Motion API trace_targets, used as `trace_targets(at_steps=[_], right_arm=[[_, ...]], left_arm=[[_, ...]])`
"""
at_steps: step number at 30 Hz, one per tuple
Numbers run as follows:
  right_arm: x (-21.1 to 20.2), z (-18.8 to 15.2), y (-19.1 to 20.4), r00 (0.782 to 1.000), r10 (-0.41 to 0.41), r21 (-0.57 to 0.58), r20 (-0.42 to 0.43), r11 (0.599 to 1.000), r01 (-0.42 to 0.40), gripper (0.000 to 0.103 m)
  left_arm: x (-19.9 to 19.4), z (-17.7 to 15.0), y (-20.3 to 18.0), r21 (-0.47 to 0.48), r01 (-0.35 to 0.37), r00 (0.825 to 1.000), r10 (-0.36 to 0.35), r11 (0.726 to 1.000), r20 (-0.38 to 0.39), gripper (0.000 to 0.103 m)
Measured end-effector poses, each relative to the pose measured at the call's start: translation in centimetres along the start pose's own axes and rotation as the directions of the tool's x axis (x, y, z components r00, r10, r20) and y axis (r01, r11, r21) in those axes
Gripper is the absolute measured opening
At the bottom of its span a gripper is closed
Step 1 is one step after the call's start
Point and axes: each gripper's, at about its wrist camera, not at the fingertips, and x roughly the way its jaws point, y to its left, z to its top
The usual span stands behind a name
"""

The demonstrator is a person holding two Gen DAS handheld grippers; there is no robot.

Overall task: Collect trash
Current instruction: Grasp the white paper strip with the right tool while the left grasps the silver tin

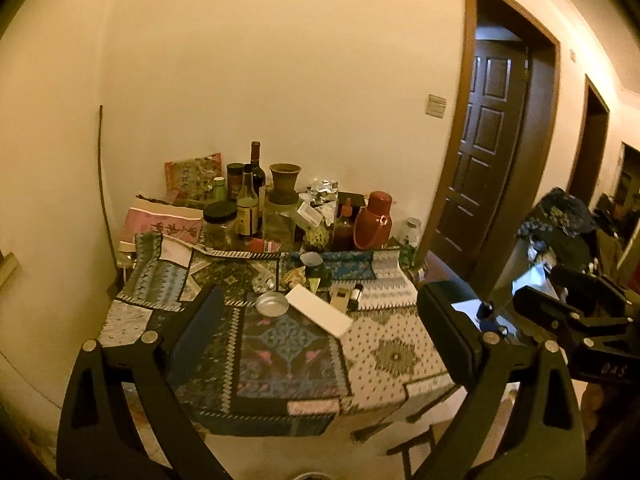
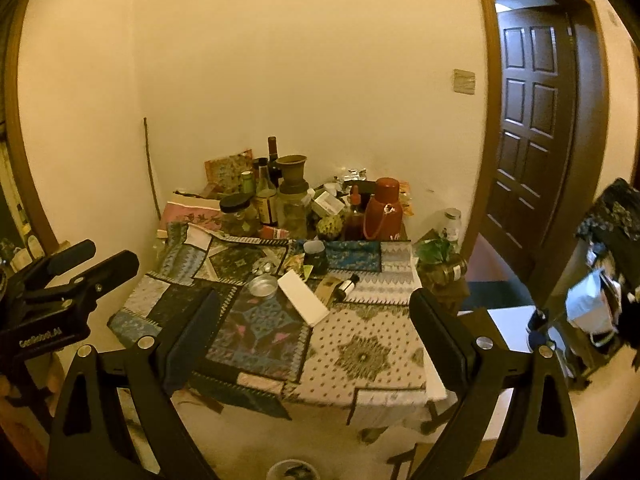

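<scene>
L gripper (image 2: 86, 258) body reads "GenRobot.AI"

Our count on the table (image 1: 392, 364)

We see one red thermos (image 1: 374, 220), one clay vase (image 1: 285, 182), one metal dish (image 1: 272, 303), one white box (image 1: 319, 310), one dark mug (image 1: 316, 266).

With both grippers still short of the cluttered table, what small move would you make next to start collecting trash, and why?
Probably ease the right gripper forward toward the crumpled wrappers beside the dark cup. Both it and the left gripper are open and empty, short of the table, and those loose scraps, past the white box, look most like trash.
</scene>
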Motion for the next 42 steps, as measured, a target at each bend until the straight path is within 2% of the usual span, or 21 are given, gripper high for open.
trace_targets(at_steps=[6,10,16,23,28,33,39,41,42], right_arm=[[3.4,1.1,-3.0,0.998,0.053,-0.034,-0.042,0.998,-0.054,0.094],[6.1,1.2,-3.7,0.993,0.073,-0.050,-0.087,0.996,-0.078,0.094],[10.6,1.0,-3.6,0.976,0.135,-0.030,-0.171,0.989,-0.142,0.094],[17.1,0.1,-1.1,0.953,0.128,-0.046,-0.275,0.988,-0.146,0.094],[22.8,-1.1,1.5,0.926,0.097,-0.057,-0.364,0.990,-0.126,0.094],[28.6,-2.5,3.7,0.889,0.076,-0.079,-0.451,0.989,-0.125,0.094],[36.0,-5.1,5.2,0.828,0.048,-0.143,-0.559,0.978,-0.153,0.093],[37.7,-5.8,5.5,0.814,0.027,-0.172,-0.580,0.973,-0.154,0.093],[38.5,-6.1,5.5,0.807,0.018,-0.184,-0.590,0.971,-0.156,0.089]], left_arm=[[4.1,0.7,-1.6,-0.030,-0.075,0.997,0.074,0.997,-0.032,0.097],[6.3,0.4,-1.3,-0.056,-0.103,0.992,0.099,0.993,-0.072,0.097],[10.1,0.2,0.9,-0.105,-0.153,0.981,0.138,0.983,-0.138,0.097],[14.0,0.7,5.1,-0.102,-0.178,0.971,0.157,0.979,-0.182,0.097],[17.6,1.5,8.7,-0.077,-0.175,0.961,0.154,0.981,-0.228,0.097],[21.5,1.5,12.2,-0.071,-0.169,0.948,0.143,0.983,-0.283,0.097],[26.3,-0.3,15.4,-0.078,-0.168,0.915,0.126,0.983,-0.384,0.097],[27.8,-1.3,16.2,-0.088,-0.169,0.901,0.118,0.982,-0.417,0.097],[28.2,-1.6,16.4,-0.090,-0.170,0.896,0.117,0.981,-0.428,0.097]])
